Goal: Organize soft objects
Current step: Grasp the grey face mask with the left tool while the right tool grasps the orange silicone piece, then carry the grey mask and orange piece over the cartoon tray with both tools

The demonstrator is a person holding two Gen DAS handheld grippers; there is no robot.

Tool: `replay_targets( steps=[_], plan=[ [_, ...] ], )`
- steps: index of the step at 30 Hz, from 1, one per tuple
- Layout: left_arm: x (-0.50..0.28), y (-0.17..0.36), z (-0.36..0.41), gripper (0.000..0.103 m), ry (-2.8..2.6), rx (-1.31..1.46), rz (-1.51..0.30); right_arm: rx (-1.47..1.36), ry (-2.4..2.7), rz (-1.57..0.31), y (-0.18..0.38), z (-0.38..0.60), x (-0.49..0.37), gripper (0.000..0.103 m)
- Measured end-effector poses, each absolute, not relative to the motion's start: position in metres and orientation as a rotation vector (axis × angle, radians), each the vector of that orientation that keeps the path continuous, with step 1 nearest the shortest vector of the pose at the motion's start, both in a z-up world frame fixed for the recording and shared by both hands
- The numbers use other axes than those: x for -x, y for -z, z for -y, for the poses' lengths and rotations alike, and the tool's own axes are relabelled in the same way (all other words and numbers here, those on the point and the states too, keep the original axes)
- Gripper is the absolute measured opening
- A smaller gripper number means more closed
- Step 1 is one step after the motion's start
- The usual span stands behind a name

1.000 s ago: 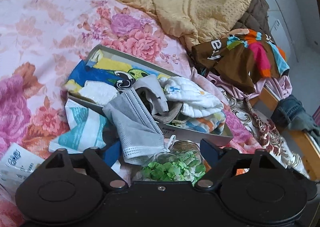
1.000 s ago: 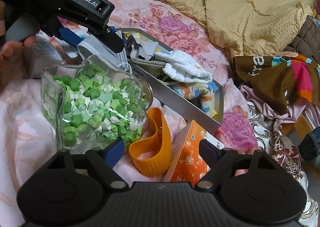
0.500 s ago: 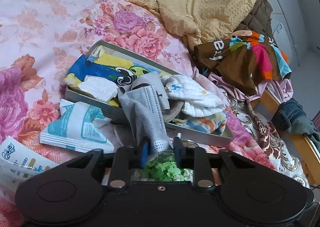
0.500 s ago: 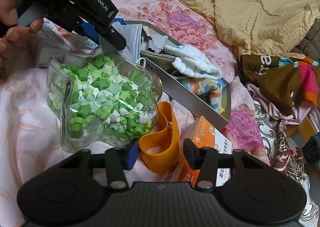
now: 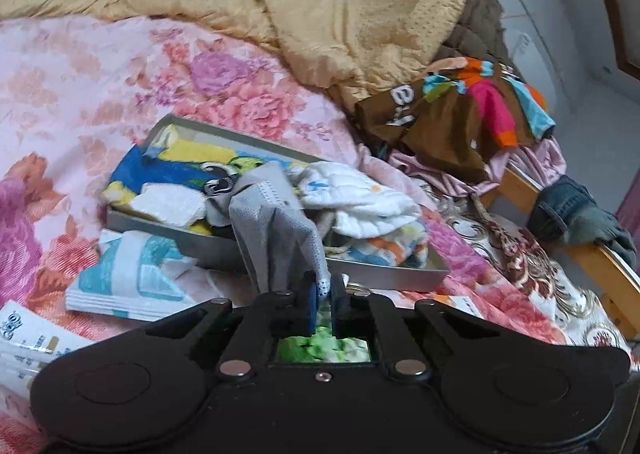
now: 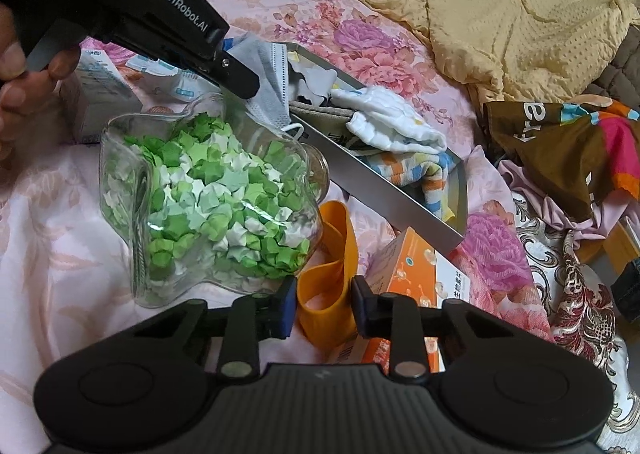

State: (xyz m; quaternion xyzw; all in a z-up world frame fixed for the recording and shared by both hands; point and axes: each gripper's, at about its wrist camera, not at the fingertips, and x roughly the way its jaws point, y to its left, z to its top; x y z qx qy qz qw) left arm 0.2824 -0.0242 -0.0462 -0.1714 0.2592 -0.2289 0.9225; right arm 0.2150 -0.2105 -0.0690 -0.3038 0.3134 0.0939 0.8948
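A bed covered by a pink floral sheet (image 5: 100,65) fills both views, with a mustard-yellow quilt (image 5: 320,1) bunched across its far side and a heap of brown and bright-coloured clothes (image 5: 460,113) at the right edge. On the sheet lies a shallow grey tray (image 5: 384,278) holding soft things: a blue and yellow cloth (image 5: 168,169), a white folded cloth (image 5: 356,197) and a striped one (image 6: 416,169).

Near the tray, a clear glass jar (image 6: 208,197) full of green and white paper stars lies on its side, with an orange box (image 6: 412,266) to its right.

A grey face mask (image 5: 276,230) hangs over the tray's near wall. The left gripper (image 5: 323,292) is clamped on the mask's lower corner, its blue pads pressed together around the fabric.

A curled orange band (image 6: 332,254) lies between the jar and the box. The right gripper (image 6: 323,304) has its jaws closing on either side of this band's near loop; the pads do not yet press it.
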Motion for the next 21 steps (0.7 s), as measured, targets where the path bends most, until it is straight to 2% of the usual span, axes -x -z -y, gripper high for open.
replay_targets(
  steps=[11, 21],
  plan=[
    [-0.269, 0.043, 0.039, 0.005, 0.529, 0.302, -0.516, 0.600, -0.165, -0.627, 0.061, 0.216, -0.213, 0.018],
    [-0.256, 0.039, 0.057, 0.004, 0.597, 0.224, -0.489, 0.586, -0.119, -0.496, 0.046, 0.217, -0.207, 0.017]
  ],
)
